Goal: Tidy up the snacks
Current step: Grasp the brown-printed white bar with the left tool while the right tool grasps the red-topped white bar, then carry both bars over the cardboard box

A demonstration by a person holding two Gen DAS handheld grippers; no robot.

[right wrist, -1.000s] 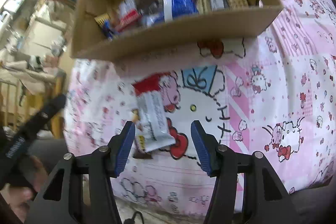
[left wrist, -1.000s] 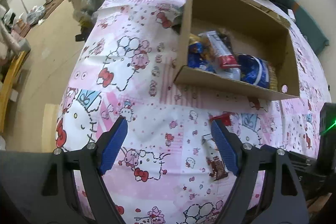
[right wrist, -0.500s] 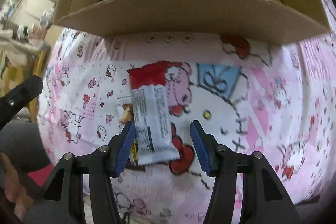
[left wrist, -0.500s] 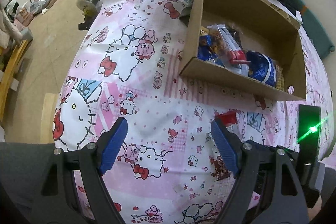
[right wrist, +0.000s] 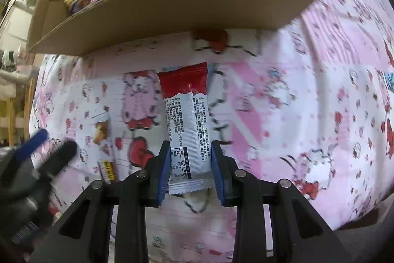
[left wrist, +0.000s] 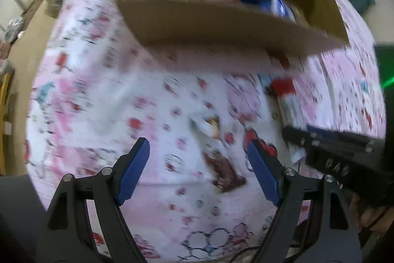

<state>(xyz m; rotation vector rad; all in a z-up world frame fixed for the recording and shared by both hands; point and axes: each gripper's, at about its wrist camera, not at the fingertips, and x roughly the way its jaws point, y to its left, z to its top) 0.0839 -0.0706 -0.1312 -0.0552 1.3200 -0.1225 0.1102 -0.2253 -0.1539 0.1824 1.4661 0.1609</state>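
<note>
Two snacks are left outside on the pink cartoon-print bedspread (right wrist: 307, 115), which fills both views. Beyond it, at the top of each view, stands the cardboard box (right wrist: 172, 6), its near wall toward me and packets already piled inside. Nearer lies the red-and-silver snack bar (right wrist: 188, 130), its long axis running straight from me toward that box wall, red end farthest away. My right gripper (right wrist: 189, 171) is closing on the near silver end, blue pads against the wrapper's two long edges, so I judge the lift needs only a forward carry over the wall. A small brown snack packet (left wrist: 222, 164) lies between the fingers of my left gripper (left wrist: 197, 171), which is spread wide and grips nothing; that view is blurred, so its axis is hard to read. Each hand is nearest its own snack.
</note>
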